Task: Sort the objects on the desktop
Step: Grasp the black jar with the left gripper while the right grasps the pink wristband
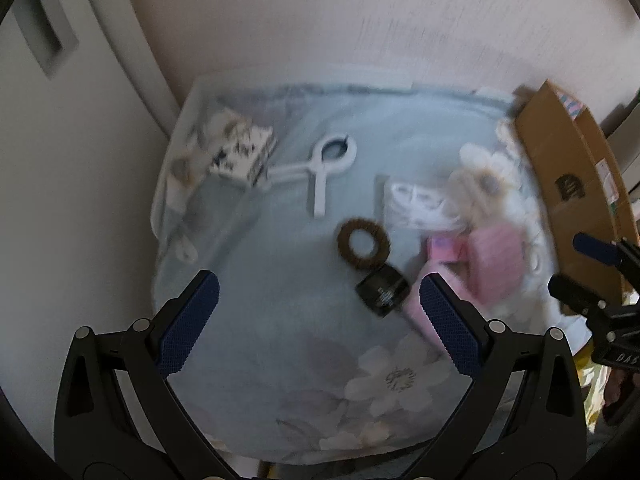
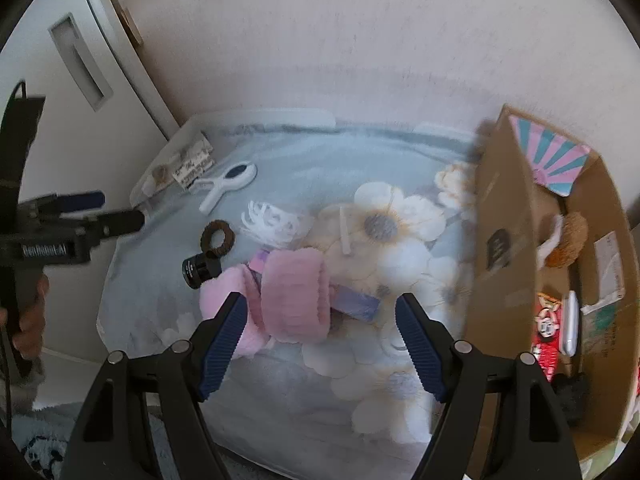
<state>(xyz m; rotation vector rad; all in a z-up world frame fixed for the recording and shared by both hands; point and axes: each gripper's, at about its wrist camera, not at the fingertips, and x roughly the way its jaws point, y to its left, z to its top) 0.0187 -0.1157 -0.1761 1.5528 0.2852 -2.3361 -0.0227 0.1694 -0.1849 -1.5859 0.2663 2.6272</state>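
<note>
On a pale blue floral cloth (image 1: 280, 320) lie a brown hair tie (image 1: 364, 248), a black jar (image 1: 382, 294) on its side, a white clip (image 1: 330, 168) and a fluffy pink headband (image 1: 496, 264). My left gripper (image 1: 320, 300) hangs open above the cloth with nothing between its fingers; the jar sits just inside its right finger. My right gripper (image 2: 322, 304) is open over the pink headband (image 2: 296, 296), not touching it. A purple box (image 2: 356, 306) pokes out under the headband. The right wrist view also shows the jar (image 2: 200, 270), hair tie (image 2: 218, 238) and clip (image 2: 228, 184).
A cardboard box (image 2: 500, 240) stands at the right edge, holding a pink-and-blue fan (image 2: 552, 156), a brown plush (image 2: 568, 240) and a red packet (image 2: 546, 328). A patterned carton (image 1: 242, 156) and a white plastic bundle (image 2: 270, 222) lie on the cloth. A wall runs behind.
</note>
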